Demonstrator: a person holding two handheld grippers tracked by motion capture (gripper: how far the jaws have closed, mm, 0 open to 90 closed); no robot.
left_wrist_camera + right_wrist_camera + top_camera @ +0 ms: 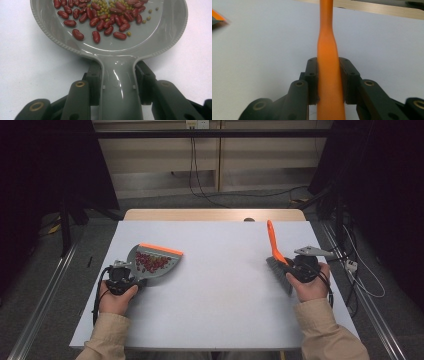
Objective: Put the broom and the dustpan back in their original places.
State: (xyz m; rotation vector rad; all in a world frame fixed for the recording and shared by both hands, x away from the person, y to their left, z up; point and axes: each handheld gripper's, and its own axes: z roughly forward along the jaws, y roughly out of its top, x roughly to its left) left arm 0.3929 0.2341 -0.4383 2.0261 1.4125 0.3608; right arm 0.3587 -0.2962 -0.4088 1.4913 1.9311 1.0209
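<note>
A grey dustpan [150, 262] with an orange lip lies on the left of the white table and holds several red kidney beans [100, 21] and small green beans [103, 7]. My left gripper [121, 276] is shut on the dustpan's handle [117, 85], one jaw on each side of it. On the right, my right gripper [301, 269] is shut on the orange brush [274, 245]; its handle [328, 62] runs up between the jaws, and the dark bristles [279, 272] point toward the table's near side.
The white table top [220, 290] has a wooden strip [210, 214] along its far edge. Cables trail on the floor behind and to the right. A corner of the dustpan's orange lip [217, 16] appears far left in the right gripper view.
</note>
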